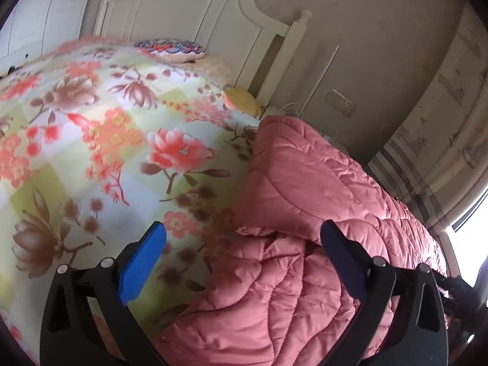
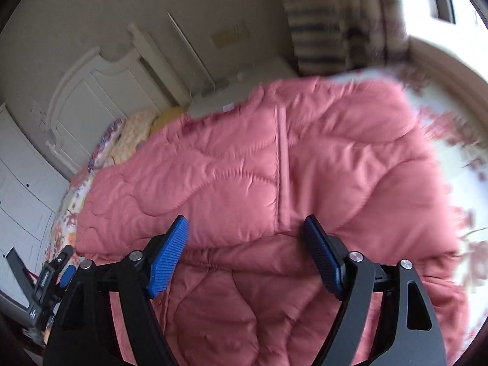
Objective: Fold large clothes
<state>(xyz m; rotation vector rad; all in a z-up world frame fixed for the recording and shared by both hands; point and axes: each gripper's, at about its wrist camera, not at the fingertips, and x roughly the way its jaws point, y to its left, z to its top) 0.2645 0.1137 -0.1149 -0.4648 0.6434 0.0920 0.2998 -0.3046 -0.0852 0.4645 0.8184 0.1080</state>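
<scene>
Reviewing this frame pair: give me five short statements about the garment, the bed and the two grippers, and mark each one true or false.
1. The pink quilted coat lies on a floral blanket. True.
2. The coat is blue denim. False: it is pink, stitched in wavy quilting lines.
3. The left gripper is clamped on a sleeve. False: its jaws stand wide apart above blanket and coat, pressing on nothing.
4. A white headboard stands at the far end of the bed. True.
5. The right gripper is fully shut. False: its blue pads stand apart over a folded edge of the coat, without pinching it.
</scene>
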